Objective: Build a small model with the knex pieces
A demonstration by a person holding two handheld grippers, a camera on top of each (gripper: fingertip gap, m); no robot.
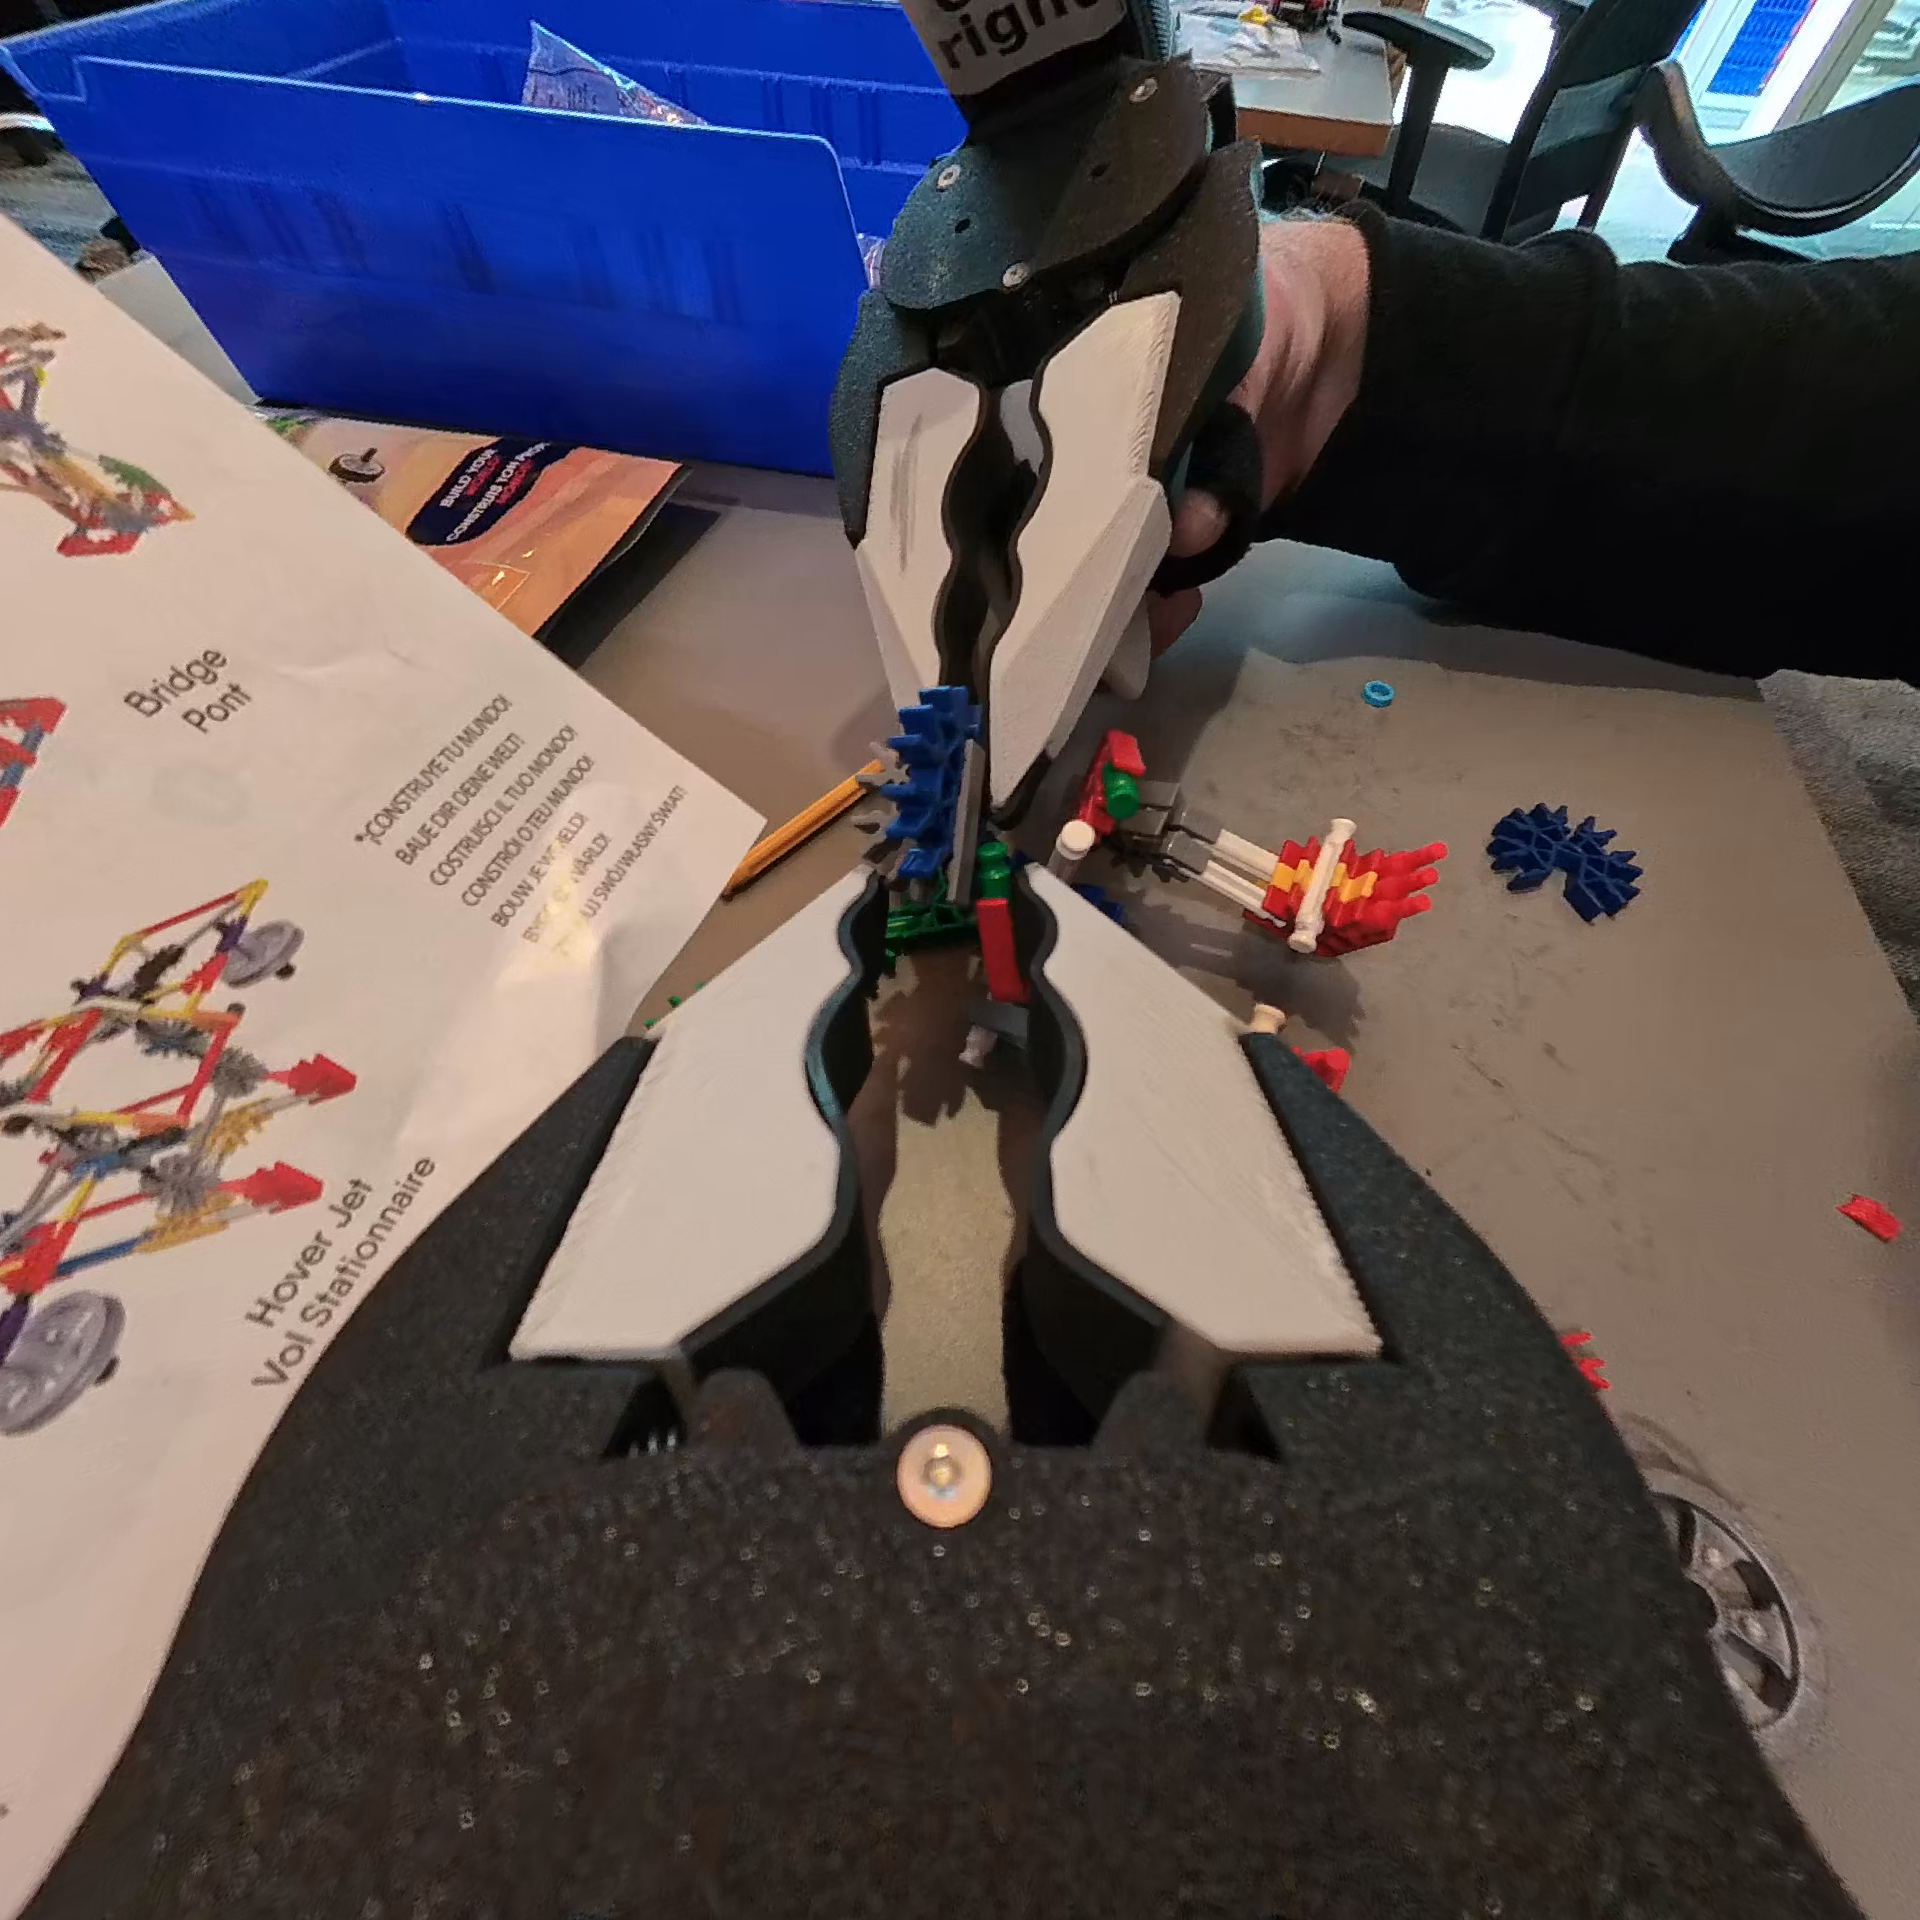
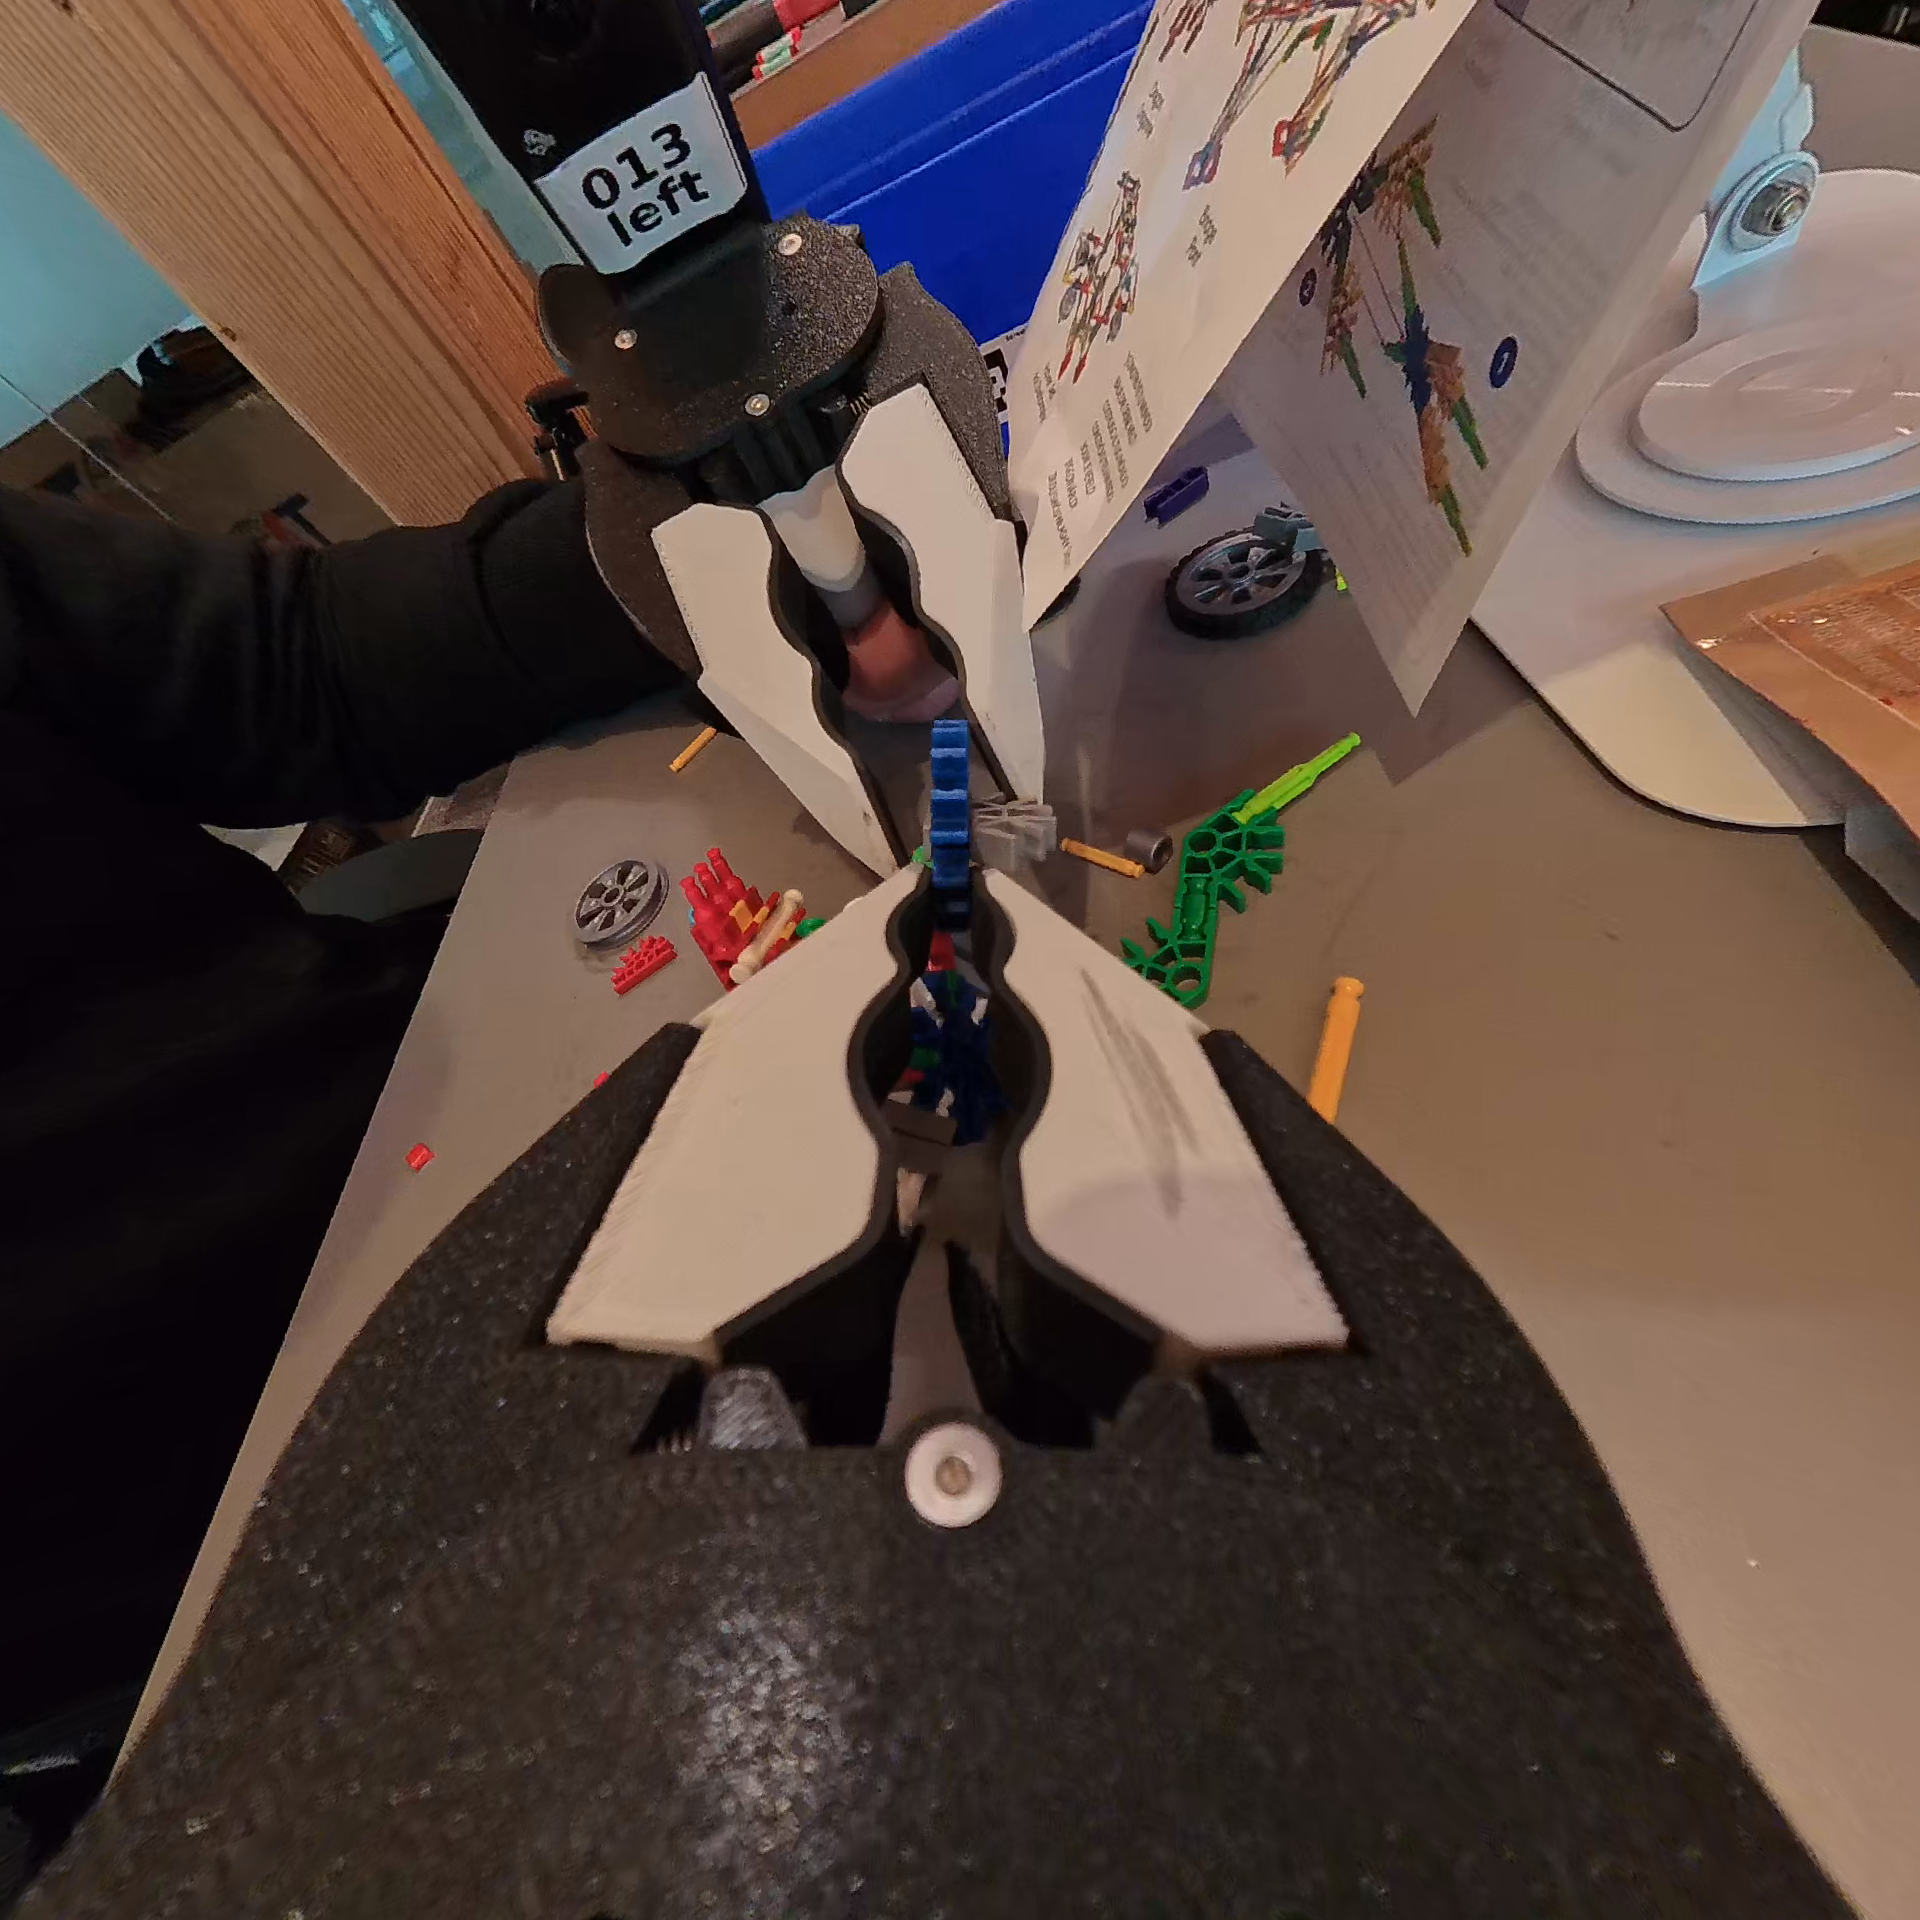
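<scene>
My left gripper is closed around a small assembly of green and red toy construction pieces, held just above the grey table. My right gripper is shut on a blue toothed gear, seen edge-on. In the left wrist view the right gripper comes down from above, and its blue gear sits right against the top of the assembly. In the right wrist view the left gripper faces mine, with a grey connector between its tips. A person's hand holds each gripper.
A blue bin stands behind, and a printed instruction sheet lies at the left. Loose pieces lie around: a red, white and yellow cluster, blue connectors, green connectors, a yellow rod, a grey hub and a tyred wheel. Less than 4 cm separates the two grippers' tips.
</scene>
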